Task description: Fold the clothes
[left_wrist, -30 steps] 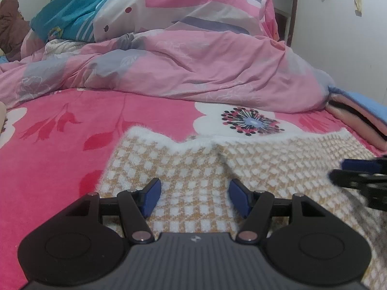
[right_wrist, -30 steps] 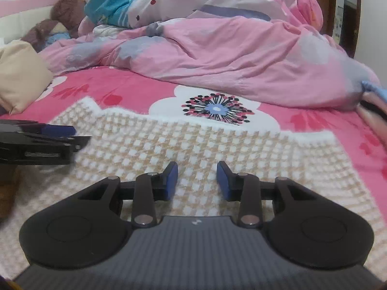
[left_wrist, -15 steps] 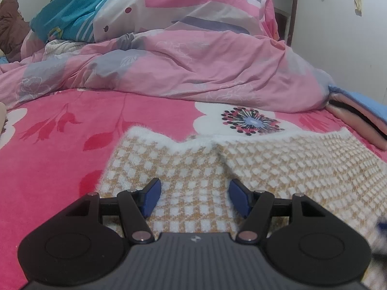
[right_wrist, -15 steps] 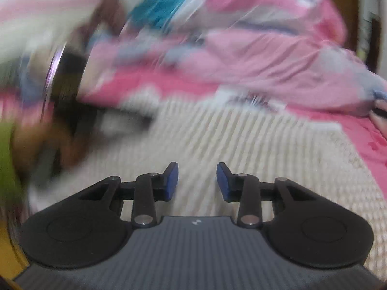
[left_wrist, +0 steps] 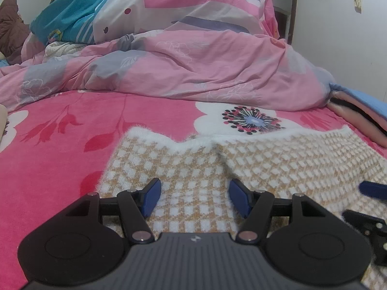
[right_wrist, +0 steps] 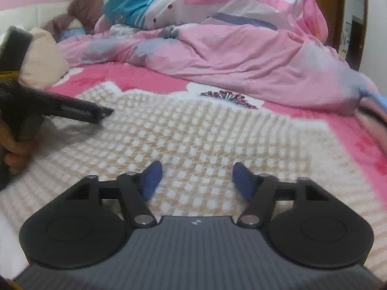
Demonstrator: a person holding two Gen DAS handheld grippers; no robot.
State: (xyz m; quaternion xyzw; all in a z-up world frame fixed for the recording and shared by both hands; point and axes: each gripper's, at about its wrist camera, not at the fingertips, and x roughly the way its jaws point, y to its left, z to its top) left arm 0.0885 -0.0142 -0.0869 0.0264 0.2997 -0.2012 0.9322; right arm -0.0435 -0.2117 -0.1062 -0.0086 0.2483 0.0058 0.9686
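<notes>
Left wrist: one checked garment (left_wrist: 188, 169); two grippers, left gripper (left_wrist: 193, 199) apart, empty; right gripper (right_wrist: 197, 177) opening, empty.

place: home bedroom | bed (left_wrist: 72, 130) with pink flowered sheet fills centre | rumpled pink quilt (left_wrist: 193, 67) across upper half | blue pillow (left_wrist: 65, 19) upper left | stuffed toy (right_wrist: 82, 12) upper left, right wrist view

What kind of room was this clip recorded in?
Most likely a bedroom in a home. The work surface is a bed with a pink floral sheet, a rumpled pink duvet is heaped behind it, and a checked fuzzy garment lies spread on the sheet for folding.
</notes>
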